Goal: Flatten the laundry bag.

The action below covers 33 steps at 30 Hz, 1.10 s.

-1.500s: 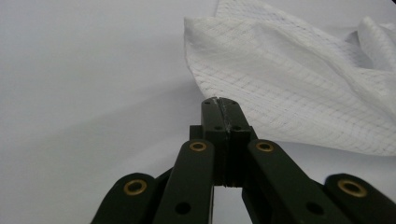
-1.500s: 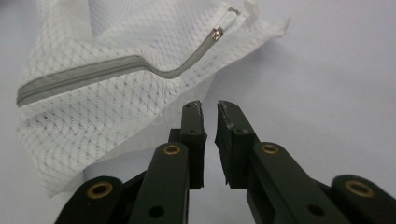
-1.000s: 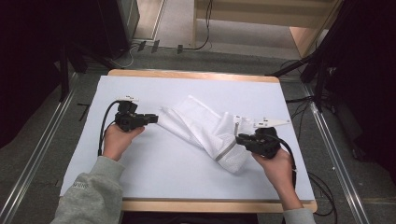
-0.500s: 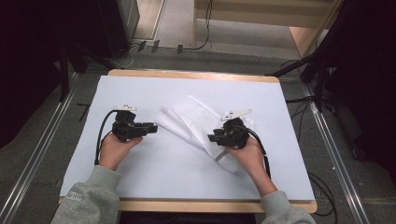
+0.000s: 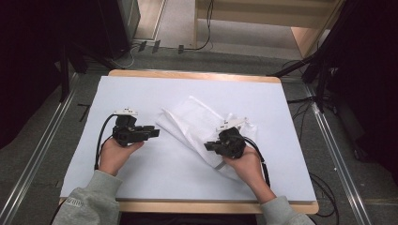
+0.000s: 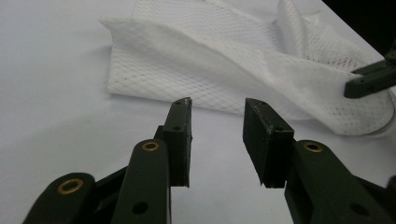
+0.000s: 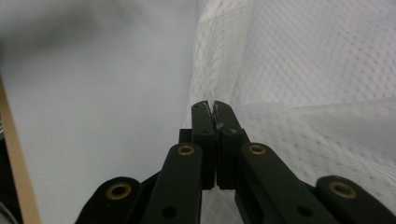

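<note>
**Right claw pinches the mesh bag, left one waits at the edge**

Right claw (image 5: 210,146) is clamped tight on a fold of the white mesh bag (image 5: 202,123). In the right gripper view the pads meet w/ a thin ridge of netting (image 7: 212,70) caught between them, so that's a real pinch, not a touch. Its jaws have just been closing, and the cloth is in there.

Bag sits mid-table, a bit right of centre on the white table (image 5: 141,93), lying slantwise from about 10 o'clock to 4 o'clock. The right hand (image 5: 244,161) grips toward the 4 o'clock end, prob. to lift that layer for a fold or to straighten it.

Left claw (image 5: 157,132) is released, jaws apart w/ nothing between them; they've just been opening. It sits just off the bag's 9 o'clock edge, pointing at it. In the left gripper view the pads (image 6: 180,135) aim at the bag's near corner (image 6: 116,79), which lies flat w/ one flap raised. Looks like it's lining up to take that corner so both ends are held, though that's my read.
</note>
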Motion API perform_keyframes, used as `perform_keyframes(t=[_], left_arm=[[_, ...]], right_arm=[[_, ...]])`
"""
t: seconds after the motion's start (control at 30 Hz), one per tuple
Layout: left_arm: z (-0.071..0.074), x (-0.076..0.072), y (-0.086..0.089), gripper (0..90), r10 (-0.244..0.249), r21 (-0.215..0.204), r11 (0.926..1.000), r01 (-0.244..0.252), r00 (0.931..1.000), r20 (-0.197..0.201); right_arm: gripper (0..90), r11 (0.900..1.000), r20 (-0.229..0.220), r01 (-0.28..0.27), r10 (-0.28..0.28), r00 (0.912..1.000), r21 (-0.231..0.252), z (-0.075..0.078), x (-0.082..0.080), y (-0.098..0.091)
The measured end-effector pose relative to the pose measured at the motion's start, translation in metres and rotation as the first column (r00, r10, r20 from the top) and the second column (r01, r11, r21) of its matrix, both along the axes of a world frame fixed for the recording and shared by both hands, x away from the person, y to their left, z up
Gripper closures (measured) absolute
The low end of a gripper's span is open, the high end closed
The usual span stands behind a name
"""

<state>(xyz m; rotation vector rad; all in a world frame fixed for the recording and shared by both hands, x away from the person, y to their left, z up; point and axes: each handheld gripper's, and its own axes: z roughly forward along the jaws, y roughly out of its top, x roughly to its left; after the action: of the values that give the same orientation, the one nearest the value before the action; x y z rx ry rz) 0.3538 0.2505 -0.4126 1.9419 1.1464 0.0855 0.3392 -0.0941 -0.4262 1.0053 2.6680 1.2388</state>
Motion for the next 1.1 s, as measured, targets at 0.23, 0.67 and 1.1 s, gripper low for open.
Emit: perform_keyframes(t=[0.23, 0.67, 1.1], left_arm=[[-0.003, -0.002, -0.001, 52.8, -0.004, -0.008, 1.0, 0.003, 0.9998, -0.022], [-0.008, -0.005, -0.015, 48.8, -0.031, 0.003, 0.9995, 0.031, 0.9988, -0.039], [-0.016, -0.016, -0.045, 48.8, -0.08, -0.006, 0.9968, 0.08, 0.9948, -0.063]], right_arm=[[90.0, 0.9989, -0.007, -0.044, 0.044, 0.999, 0.018, -0.006, -0.029, 0.007], [73.5, 0.9987, 0.037, -0.02, 0.018, 0.9991, 0.046, 0.005, -0.032, -0.008], [71.8, 0.9966, 0.059, 0.071, -0.073, 0.9956, 0.043, 0.01, 0.023, -0.034]])
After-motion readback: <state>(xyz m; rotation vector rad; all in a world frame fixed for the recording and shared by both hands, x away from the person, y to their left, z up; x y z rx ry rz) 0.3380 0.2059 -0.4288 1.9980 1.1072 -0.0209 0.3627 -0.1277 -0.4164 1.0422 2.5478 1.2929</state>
